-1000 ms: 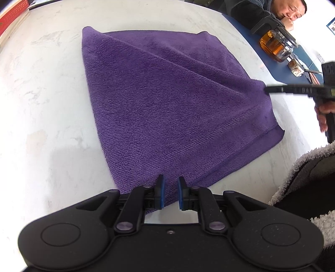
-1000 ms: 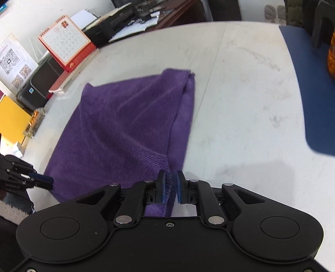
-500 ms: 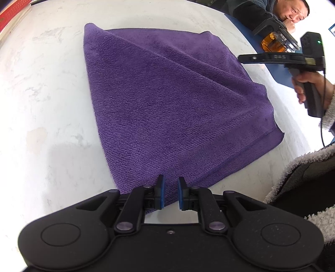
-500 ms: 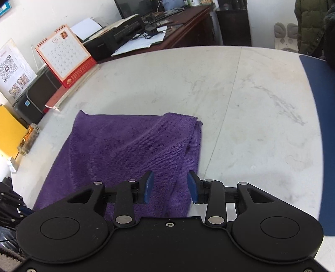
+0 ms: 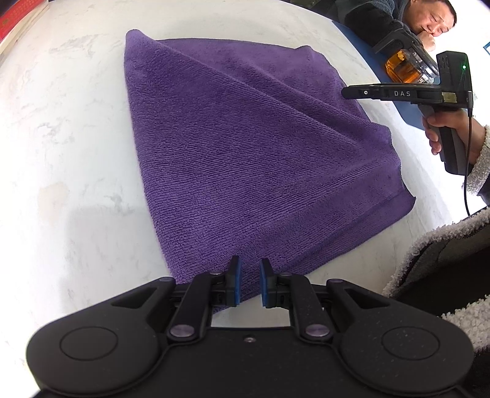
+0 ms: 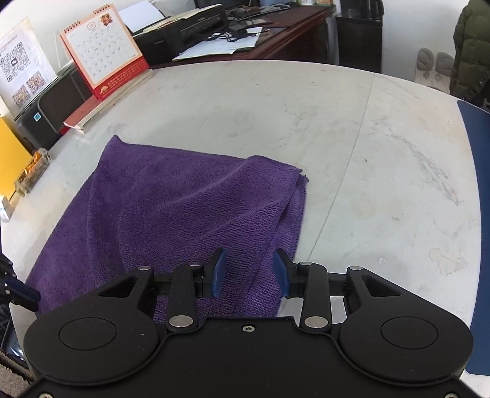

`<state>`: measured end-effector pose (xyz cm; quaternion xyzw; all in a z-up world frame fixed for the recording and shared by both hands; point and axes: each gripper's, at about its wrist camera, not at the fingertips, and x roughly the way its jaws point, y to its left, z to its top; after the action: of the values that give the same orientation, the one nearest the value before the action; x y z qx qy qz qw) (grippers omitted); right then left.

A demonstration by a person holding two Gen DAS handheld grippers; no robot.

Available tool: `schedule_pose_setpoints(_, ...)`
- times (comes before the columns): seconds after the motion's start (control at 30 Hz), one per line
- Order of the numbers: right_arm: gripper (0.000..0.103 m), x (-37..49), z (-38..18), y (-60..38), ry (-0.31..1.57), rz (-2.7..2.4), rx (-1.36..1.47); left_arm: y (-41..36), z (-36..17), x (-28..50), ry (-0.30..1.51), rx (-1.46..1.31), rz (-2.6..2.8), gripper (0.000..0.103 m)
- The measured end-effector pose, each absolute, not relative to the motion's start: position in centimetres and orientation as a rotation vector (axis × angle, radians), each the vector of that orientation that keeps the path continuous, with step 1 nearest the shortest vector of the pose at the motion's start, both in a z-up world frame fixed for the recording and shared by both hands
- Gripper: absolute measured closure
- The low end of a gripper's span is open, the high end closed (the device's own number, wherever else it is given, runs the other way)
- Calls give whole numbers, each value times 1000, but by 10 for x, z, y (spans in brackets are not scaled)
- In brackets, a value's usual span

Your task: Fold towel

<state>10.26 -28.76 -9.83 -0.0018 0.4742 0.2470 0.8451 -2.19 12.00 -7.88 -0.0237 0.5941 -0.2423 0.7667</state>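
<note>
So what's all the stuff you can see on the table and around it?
towel: one, purple, folded, in the middle of the table
table: one, white marble look, under it all
mat: one, blue, table's right edge
jar: one, amber liquid inside, on the mat
calendar: one, red and white, far left edge
printer: one, black, behind the calendar
onlooker's jacket: one, dark, at the far side
left gripper: one, black with blue pads, shut on a near towel corner
right gripper: one, same colours, jaws apart after just opening then easing in, towel beneath them unpinched
right hand: one, around that gripper's handle
</note>
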Motion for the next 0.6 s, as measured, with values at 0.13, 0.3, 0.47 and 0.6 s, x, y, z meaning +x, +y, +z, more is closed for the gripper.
schedule_pose_setpoints(0.13,72,102,-98,-284,1004,531,-15,120,-79,-22,1291,-43,-528,92)
schedule_pose_setpoints(0.3,87,104,-98,-285,1011,542,-14,117,-78,-23,1289,-28,-522,92)
schedule_pose_setpoints(0.47,92,102,-96,-282,1000,553,-39,113,-78,-24,1289,-8,-516,92)
schedule_pose_setpoints(0.6,92,99,-92,-282,980,555,-44,113,-78,-24,1290,-6,-515,92)
